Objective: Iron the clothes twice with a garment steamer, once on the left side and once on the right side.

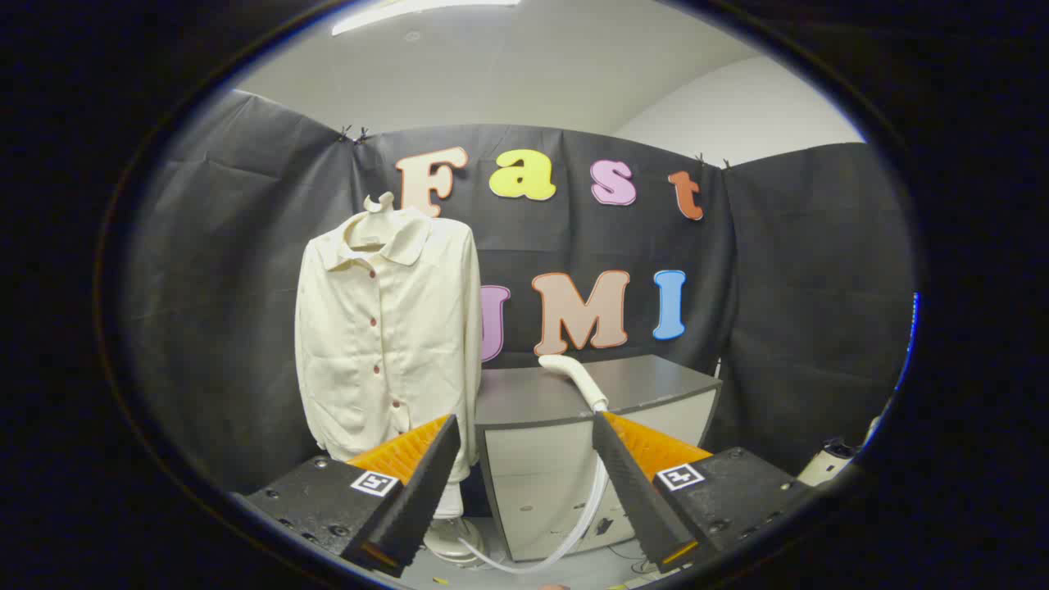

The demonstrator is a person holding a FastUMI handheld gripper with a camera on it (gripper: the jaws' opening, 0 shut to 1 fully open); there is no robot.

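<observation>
A cream button-up shirt [385, 328] hangs on a hanger on a stand, beyond my left finger. The white steamer head [572, 377] lies on the grey top of a cabinet [656, 381], just beyond my right finger, and its white hose [565, 537] droops down the cabinet front to the floor. My gripper [524, 430] is open, with nothing between its fingers. It is held back from the cabinet and aimed at its front left corner. The shirt's lower hem is partly hidden behind my left finger [426, 475].
The stand's round white base [449, 541] rests on the floor under the shirt, next to the cabinet. Black cloth walls close in the booth behind and on both sides. A white object [828, 463] sits low on the far right.
</observation>
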